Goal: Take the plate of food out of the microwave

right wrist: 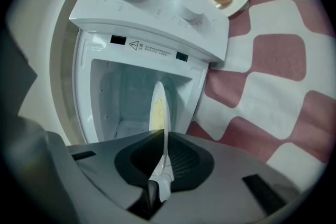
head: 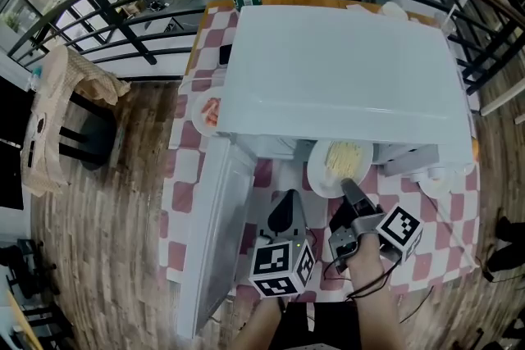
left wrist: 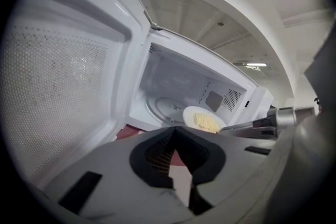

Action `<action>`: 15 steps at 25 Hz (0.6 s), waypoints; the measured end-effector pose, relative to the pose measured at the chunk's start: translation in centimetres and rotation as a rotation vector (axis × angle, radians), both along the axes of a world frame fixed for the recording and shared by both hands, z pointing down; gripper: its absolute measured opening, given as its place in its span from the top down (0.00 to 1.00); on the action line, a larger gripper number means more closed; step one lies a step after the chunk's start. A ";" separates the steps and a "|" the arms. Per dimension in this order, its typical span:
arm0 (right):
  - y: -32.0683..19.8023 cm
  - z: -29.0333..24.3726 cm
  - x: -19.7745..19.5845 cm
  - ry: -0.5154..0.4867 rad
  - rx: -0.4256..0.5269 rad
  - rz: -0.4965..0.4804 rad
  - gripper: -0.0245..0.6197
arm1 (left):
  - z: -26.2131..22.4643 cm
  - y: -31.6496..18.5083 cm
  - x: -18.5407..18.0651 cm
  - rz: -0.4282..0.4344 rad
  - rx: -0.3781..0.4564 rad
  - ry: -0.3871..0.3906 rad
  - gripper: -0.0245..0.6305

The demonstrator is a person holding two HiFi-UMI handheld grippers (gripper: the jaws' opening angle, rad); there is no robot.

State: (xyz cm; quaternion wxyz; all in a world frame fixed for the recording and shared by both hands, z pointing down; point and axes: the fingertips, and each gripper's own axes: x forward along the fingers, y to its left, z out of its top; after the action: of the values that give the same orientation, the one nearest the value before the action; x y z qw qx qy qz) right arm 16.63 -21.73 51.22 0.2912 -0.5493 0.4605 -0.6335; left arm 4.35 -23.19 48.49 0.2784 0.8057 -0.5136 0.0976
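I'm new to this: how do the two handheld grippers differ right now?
The right gripper is shut on the rim of the plate of yellow food; the left gripper holds nothing, its jaws slightly apart over the tablecloth. The right gripper reaches to the microwave's mouth; the left gripper sits further back, beside the open door. Both carry a cube with square markers and point towards the microwave.

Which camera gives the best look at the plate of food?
The head view: the plate shows from above, food visible, at the microwave mouth. The left gripper view shows it small; the right gripper view shows it edge-on in the right claw.
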 end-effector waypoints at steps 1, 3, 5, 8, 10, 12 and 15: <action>0.3 -0.1 0.0 0.002 0.002 0.004 0.91 | -0.1 0.1 0.1 0.006 0.002 0.002 0.96; 0.8 -0.3 0.1 0.011 0.004 0.015 0.91 | -0.4 0.4 0.2 0.021 0.008 0.006 0.96; 1.4 -0.5 0.1 0.016 0.005 0.030 0.91 | -0.6 0.7 0.3 0.037 0.015 0.009 0.96; 2.1 -0.8 0.2 0.017 0.013 0.054 0.91 | -1.0 1.1 0.5 0.061 0.024 0.014 0.95; 2.7 -1.0 0.4 0.017 0.017 0.071 0.91 | -1.2 1.4 0.6 0.074 0.029 0.017 0.95; 3.2 -1.2 0.6 0.018 0.023 0.084 0.91 | -1.3 1.7 0.7 0.088 0.032 0.018 0.95; 3.8 -1.2 0.5 0.022 0.028 0.095 0.91 | -1.3 2.1 0.8 0.103 0.034 0.022 0.95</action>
State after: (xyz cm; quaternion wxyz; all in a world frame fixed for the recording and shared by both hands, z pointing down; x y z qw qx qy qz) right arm 17.17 -17.97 50.01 0.3234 -0.5733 0.4461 -0.6064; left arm 5.11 -21.09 47.15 0.2648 0.8368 -0.4699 0.0943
